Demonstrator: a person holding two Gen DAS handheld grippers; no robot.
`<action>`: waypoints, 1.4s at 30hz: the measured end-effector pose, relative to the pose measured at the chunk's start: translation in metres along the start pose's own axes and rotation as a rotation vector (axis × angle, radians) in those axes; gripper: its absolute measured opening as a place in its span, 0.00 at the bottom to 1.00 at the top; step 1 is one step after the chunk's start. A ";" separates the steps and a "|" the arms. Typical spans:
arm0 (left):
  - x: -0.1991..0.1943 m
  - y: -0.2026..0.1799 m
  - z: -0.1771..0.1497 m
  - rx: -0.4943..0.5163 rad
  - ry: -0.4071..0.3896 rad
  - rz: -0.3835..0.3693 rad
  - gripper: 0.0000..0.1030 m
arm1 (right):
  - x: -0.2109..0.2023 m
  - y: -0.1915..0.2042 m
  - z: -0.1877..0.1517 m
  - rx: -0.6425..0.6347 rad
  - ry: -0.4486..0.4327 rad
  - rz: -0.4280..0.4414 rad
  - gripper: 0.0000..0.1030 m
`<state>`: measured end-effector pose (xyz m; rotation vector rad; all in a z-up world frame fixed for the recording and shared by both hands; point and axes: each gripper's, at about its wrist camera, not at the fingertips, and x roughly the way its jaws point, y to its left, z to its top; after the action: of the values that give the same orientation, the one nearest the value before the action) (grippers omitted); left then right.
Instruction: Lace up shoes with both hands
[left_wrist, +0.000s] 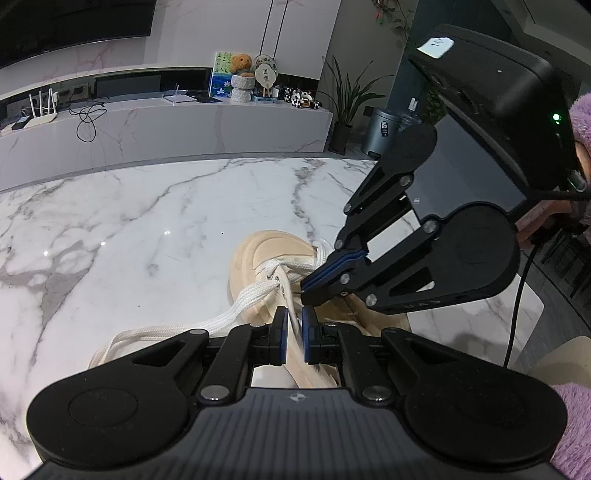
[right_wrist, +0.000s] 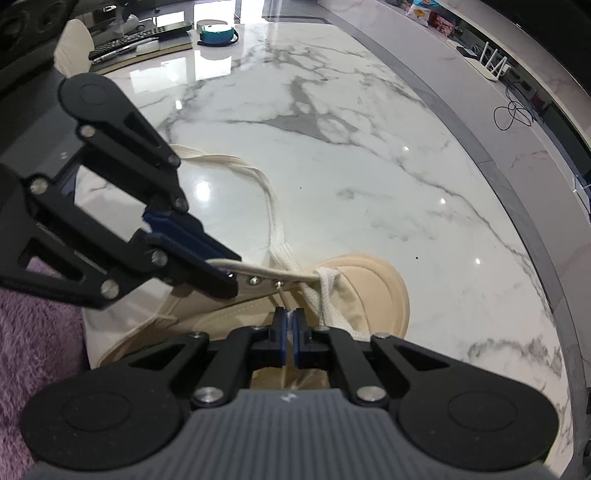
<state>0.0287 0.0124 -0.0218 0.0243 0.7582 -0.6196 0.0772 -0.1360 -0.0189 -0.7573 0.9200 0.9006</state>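
Left wrist view: left hand-held gripper (left_wrist: 294, 334) is clamped on the eyelet flap of the beige shoe (left_wrist: 258, 266), which sits near the table (left_wrist: 147, 221) edge closest to us, loads of bare marble beyond. Right wrist view: right hand-held gripper (right_wrist: 291, 338) is pinched together on the white lace (right_wrist: 275, 221).

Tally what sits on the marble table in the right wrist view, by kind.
Shoe: 1
Lace: 1
Teal round container: 1
Remote controls: 2
Total: 5
The table carries some more clutter at the far edge, too small to tell.
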 end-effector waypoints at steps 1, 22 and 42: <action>0.000 0.000 0.000 0.001 -0.001 -0.002 0.06 | 0.001 0.000 0.001 -0.002 0.001 -0.001 0.04; 0.001 0.000 0.008 0.346 -0.014 0.008 0.08 | -0.012 0.007 -0.002 -0.008 -0.083 -0.030 0.04; 0.050 -0.034 -0.014 0.985 0.082 0.109 0.04 | -0.010 0.003 -0.009 0.088 -0.175 -0.006 0.04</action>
<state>0.0296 -0.0382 -0.0583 0.9925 0.4631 -0.8387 0.0688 -0.1451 -0.0141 -0.5957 0.7967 0.9000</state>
